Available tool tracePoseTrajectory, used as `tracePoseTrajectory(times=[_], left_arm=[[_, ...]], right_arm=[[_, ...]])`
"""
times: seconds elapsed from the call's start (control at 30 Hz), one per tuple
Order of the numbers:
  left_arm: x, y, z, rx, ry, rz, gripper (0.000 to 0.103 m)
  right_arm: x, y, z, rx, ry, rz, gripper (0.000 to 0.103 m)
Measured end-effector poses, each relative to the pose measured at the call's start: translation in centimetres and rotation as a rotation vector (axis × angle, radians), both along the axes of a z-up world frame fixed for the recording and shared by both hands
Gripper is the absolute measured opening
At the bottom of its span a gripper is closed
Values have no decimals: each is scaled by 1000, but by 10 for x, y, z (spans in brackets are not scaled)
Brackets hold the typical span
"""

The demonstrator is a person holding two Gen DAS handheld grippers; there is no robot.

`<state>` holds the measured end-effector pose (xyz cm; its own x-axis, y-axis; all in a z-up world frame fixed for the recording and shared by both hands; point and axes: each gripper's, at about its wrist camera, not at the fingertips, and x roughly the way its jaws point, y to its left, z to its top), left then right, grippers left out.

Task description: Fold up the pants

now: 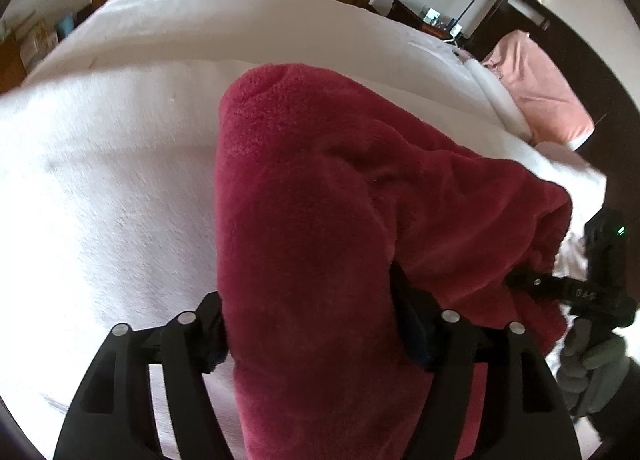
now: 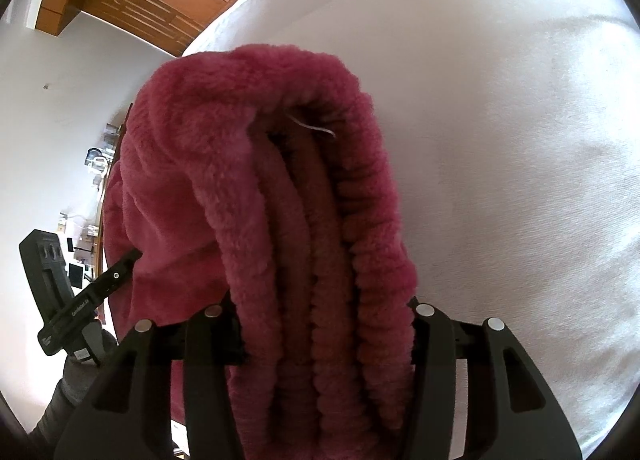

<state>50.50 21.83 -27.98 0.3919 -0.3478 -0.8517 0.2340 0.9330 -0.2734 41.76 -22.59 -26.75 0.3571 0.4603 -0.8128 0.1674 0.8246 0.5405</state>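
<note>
Two claws grip one bundle of crimson fleece pants (image 1: 320,188) above a white bed (image 1: 112,164). The left claw (image 1: 310,324) clamps a thick fold bulging ahead of its fingers; the right claw (image 2: 326,324) pinches the stacked, ribbed waistband layers, which spill forward.

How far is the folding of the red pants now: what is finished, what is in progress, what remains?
Done: the pants are already doubled over; stacked layers show in the right view. In hand: thick folds fill both the left gripper and the right gripper, above the white bed. Left: lay the bundle flat, let go, smooth it. Whether another fold is needed I cannot tell.
</note>
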Motion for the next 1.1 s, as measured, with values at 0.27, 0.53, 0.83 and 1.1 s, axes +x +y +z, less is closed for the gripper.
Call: tracePoseTrajectory(times=[0.27, 0.53, 0.83, 1.1], left_arm=[[1, -18, 4, 172, -81, -36, 83], [1, -29, 10, 236, -117, -45, 83], [-5, -36, 15, 279, -158, -57, 83], [-20, -32, 36, 317, -214, -36, 83]], right_arm=[[-2, 5, 24, -46, -2, 9, 55], [-8, 12, 46, -96, -31, -12, 55], [-15, 21, 57, -187, -26, -50, 55], [-6, 55, 57, -322, -10, -40, 56]])
